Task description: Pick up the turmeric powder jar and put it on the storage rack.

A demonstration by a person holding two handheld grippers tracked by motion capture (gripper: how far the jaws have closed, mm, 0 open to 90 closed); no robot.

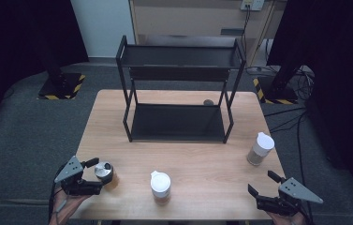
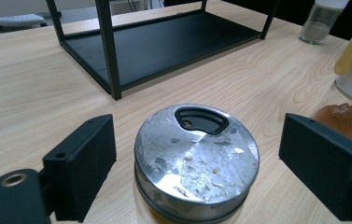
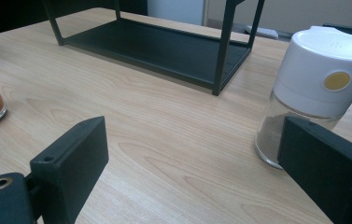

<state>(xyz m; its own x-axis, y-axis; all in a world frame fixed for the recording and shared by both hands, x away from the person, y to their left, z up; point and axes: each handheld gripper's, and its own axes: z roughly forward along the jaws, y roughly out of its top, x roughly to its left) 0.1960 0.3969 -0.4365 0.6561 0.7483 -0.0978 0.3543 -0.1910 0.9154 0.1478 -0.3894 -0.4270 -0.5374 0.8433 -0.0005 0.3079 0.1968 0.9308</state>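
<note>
The metal-lid jar [image 1: 104, 171] stands near the front-left corner of the bench [image 1: 197, 159], and your left gripper [image 1: 95, 172] is already straddling it. In the left gripper view the jar's scuffed lid [image 2: 196, 156] sits between the 2 black jaws, with a clear gap on each side, so that gripper is open and touching nothing yet. I judge this to be the approach step of a pick: you are lined up, but the grasp itself is not yet made.

Your right gripper [image 1: 262, 184] hovers open near the front-right corner, holding nothing. In its own view the white-cap jar [image 3: 311, 88] stands just past the right-hand jaw, partly behind it rather than between the 2. A third jar [image 1: 160, 187], also white-capped, stands at the front middle of the bench, well apart from both grippers. The black rack [image 1: 179, 89] stands at the back, both of its 2 shelves bare.

For the next move, close the left jaws squarely on the jar below the lid rim, since the lid's smooth edge looks likely to slip. Keep the jar upright as you lift. If the rack is the goal, its lower shelf [image 1: 176, 123] looks the easier target.
</note>
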